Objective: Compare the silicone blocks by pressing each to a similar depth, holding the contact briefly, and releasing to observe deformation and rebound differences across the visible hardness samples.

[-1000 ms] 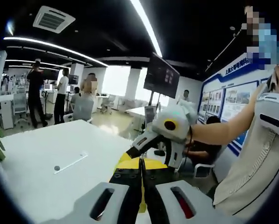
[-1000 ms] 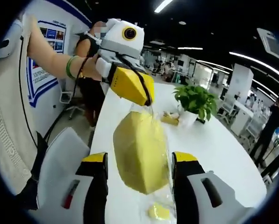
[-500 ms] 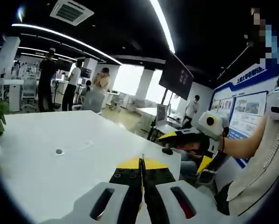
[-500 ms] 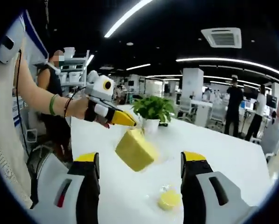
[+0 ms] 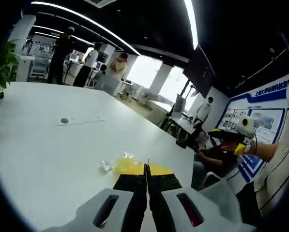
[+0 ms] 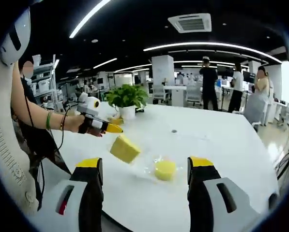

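A yellow silicone block (image 6: 125, 148) hangs tilted in a clear bag just below my left gripper (image 6: 116, 129), close over the white table (image 6: 221, 140). Whether it touches the table I cannot tell. In the left gripper view my left gripper (image 5: 145, 169) is shut on the bag's edge, with yellow showing past its tips. A round yellow silicone piece (image 6: 164, 169) lies in crumpled plastic on the table, also seen as the yellow piece (image 5: 119, 166). My right gripper (image 6: 146, 164) is open, held back from both samples; the right gripper (image 5: 222, 139) is far right.
A potted plant (image 6: 126, 99) stands behind the block, near the table's far side. A small round cap (image 5: 64, 121) and a flat strip sit in the tabletop. A seated person (image 5: 217, 157) is beyond the table edge, and several people stand in the background.
The right gripper has drawn back from the block, which had sat between its jaws a second ago. The left gripper has carried the bagged block down towards the table.
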Demonstrator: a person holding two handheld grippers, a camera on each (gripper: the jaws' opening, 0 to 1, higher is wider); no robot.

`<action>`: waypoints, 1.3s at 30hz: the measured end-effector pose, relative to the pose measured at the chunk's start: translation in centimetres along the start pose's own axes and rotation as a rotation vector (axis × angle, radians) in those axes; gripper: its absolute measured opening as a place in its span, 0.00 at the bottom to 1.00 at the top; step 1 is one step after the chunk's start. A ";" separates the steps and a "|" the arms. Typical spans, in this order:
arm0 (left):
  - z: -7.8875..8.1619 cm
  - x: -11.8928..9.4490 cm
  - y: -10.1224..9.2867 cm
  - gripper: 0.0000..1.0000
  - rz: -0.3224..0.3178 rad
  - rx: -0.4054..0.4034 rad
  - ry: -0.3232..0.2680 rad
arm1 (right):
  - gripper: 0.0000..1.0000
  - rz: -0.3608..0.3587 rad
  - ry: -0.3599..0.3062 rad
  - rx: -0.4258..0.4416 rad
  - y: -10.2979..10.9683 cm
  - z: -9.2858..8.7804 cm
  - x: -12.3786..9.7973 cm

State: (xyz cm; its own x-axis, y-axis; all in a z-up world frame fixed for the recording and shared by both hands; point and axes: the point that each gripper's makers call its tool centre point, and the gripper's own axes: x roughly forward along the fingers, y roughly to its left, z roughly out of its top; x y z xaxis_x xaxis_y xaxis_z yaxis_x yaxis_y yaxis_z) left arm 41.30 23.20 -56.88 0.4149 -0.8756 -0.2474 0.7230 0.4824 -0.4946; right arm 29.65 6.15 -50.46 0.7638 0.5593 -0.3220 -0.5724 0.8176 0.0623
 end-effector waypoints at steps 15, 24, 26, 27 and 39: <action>0.1 -0.3 9.5 0.00 0.065 -0.219 -0.113 | 0.63 -0.129 0.059 0.055 -2.9 -1.5 0.7; -0.1 -0.9 15.3 0.00 0.147 -0.218 -0.111 | 0.61 -0.139 0.113 0.085 -3.3 -2.8 2.0; -0.4 -0.9 16.3 0.00 0.160 -0.220 -0.106 | 0.61 -0.143 0.127 0.087 -3.3 -3.2 2.1; -0.6 -0.9 16.7 0.00 0.167 -0.222 -0.102 | 0.61 -0.146 0.137 0.088 -3.3 -3.4 2.1; -5.2 0.1 19.5 0.00 0.246 -0.176 0.050 | 0.60 -0.155 0.155 0.110 -3.7 -4.3 2.3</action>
State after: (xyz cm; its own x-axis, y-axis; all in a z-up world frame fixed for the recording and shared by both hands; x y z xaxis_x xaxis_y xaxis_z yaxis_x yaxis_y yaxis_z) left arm 52.57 32.36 -70.87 0.5352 -0.7352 -0.4159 0.4954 0.6720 -0.5505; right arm 32.19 3.84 -55.51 0.7803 0.4053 -0.4764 -0.4098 0.9067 0.1003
